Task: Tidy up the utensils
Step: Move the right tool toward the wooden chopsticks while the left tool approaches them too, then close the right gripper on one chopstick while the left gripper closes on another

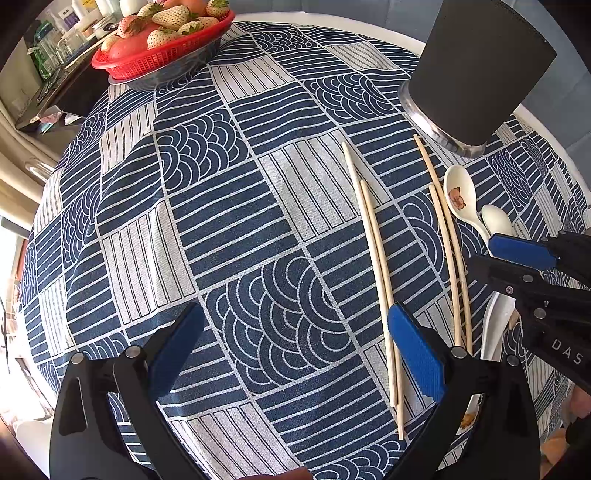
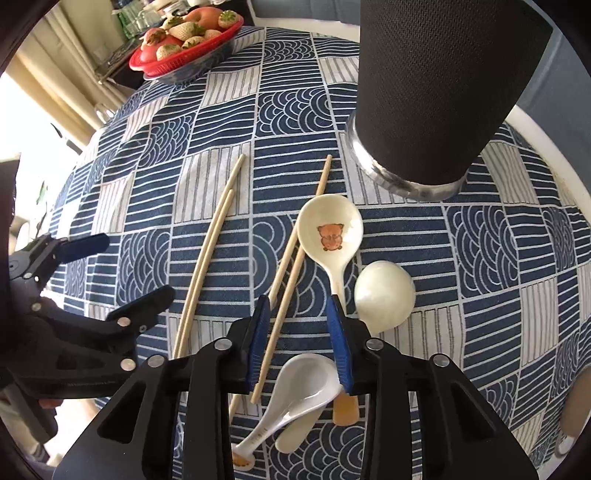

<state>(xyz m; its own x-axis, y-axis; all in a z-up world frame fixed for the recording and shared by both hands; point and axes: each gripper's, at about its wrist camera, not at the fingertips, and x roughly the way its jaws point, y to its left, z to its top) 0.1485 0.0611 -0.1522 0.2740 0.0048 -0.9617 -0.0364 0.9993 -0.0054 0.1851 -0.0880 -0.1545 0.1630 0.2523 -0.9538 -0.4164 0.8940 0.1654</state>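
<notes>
A round worktop wears a blue-and-white patterned cloth. Far left sits a red fruit basket, far right a black holder. Chopsticks and spoons lie near it. The left tool gapes empty; the right tool straddles one chopstick pair, not gripping.

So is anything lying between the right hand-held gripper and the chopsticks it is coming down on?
Nothing visible. The right hand-held gripper straddles the right pair of chopsticks with bare cloth around them. The bear spoon lies just outside its right finger, its handle close to that finger's pad, so it might get nudged.
</notes>
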